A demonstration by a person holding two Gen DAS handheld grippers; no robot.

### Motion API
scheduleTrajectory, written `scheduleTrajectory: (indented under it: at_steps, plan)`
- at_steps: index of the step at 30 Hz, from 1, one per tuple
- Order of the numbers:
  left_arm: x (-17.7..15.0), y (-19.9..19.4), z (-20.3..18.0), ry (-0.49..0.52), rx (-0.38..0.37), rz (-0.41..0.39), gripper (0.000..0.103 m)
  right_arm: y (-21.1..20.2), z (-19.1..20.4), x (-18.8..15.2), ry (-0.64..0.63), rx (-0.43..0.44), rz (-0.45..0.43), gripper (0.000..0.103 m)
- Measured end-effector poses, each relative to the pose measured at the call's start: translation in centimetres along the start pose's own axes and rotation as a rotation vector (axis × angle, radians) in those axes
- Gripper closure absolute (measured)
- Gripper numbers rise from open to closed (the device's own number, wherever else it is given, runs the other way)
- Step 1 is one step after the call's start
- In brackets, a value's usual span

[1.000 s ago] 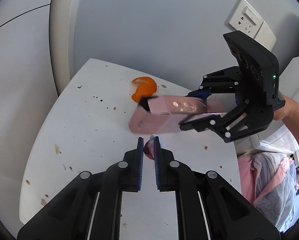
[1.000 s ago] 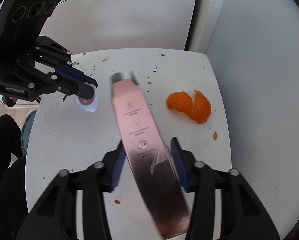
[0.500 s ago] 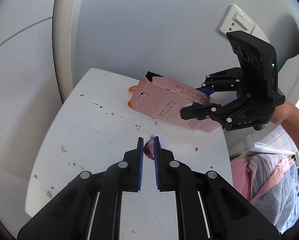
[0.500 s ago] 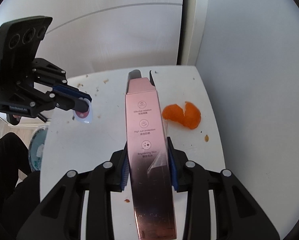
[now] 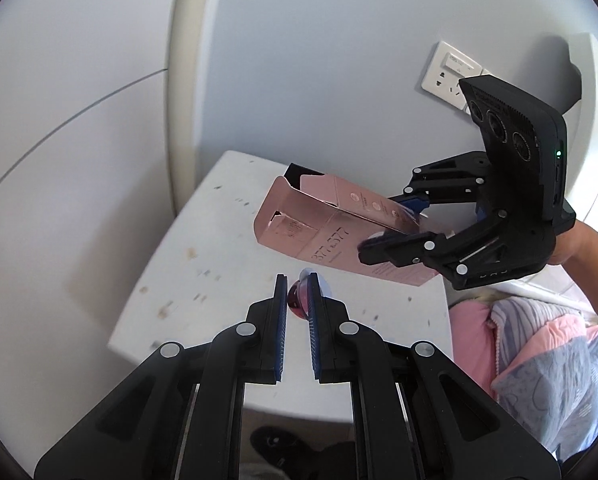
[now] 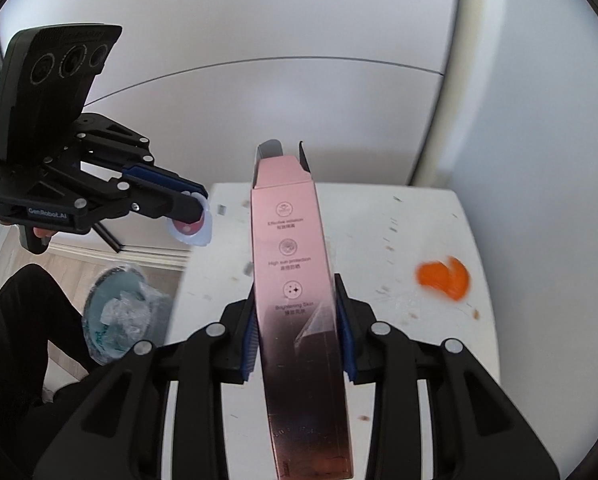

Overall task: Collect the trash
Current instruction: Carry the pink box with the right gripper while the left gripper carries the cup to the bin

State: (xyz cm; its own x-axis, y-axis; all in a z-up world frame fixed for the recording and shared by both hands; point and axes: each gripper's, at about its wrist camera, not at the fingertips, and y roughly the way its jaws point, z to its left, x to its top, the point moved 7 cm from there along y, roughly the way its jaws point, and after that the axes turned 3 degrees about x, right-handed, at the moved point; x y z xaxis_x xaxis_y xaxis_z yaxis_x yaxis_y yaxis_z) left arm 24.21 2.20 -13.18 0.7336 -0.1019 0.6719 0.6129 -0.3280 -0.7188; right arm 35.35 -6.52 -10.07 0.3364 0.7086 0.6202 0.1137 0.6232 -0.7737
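Note:
A long pink carton with its end flap open is clamped between the pads of my right gripper, lifted above the white table. In the left wrist view the same carton hangs at an angle in the right gripper. My left gripper is shut on a small clear lid with a red disc; from the right wrist view that lid sits at the left gripper's tips, off the table's left edge. An orange peel lies on the table at the right.
Crumbs are scattered over the table. A bin with a clear plastic liner stands on the floor left of the table. Pink and grey bedding lies at the right, a wall socket above, a dark shoe below.
Both grippers have risen from the table with what they hold. The pink carton, tilted and blurred a second ago, now sits straight between the right pads, which closed in on it.

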Motion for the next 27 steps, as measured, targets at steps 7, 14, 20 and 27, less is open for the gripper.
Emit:
scheduleTrajectory:
  at_steps: [7,14,20,27]
  plan:
    - [-3.1,-5.3,1.9,-0.043,0.066,-0.035,0.094,1.2,6.2,2.6,-0.070,0.047,-0.013,0.071]
    - [-8.2,-9.7,4.8,-0.115,0.128,-0.050,0.094,3.7,12.6,3.9,-0.109,0.125,-0.008,0.071]
    - [-14.4,-12.0,7.0,-0.180,0.175,-0.020,0.094,7.5,18.3,3.1,-0.116,0.217,0.027,0.071]
    - [-21.9,-13.4,8.9,-0.264,0.221,0.035,0.094,12.6,23.4,1.2,-0.106,0.295,0.114,0.071]
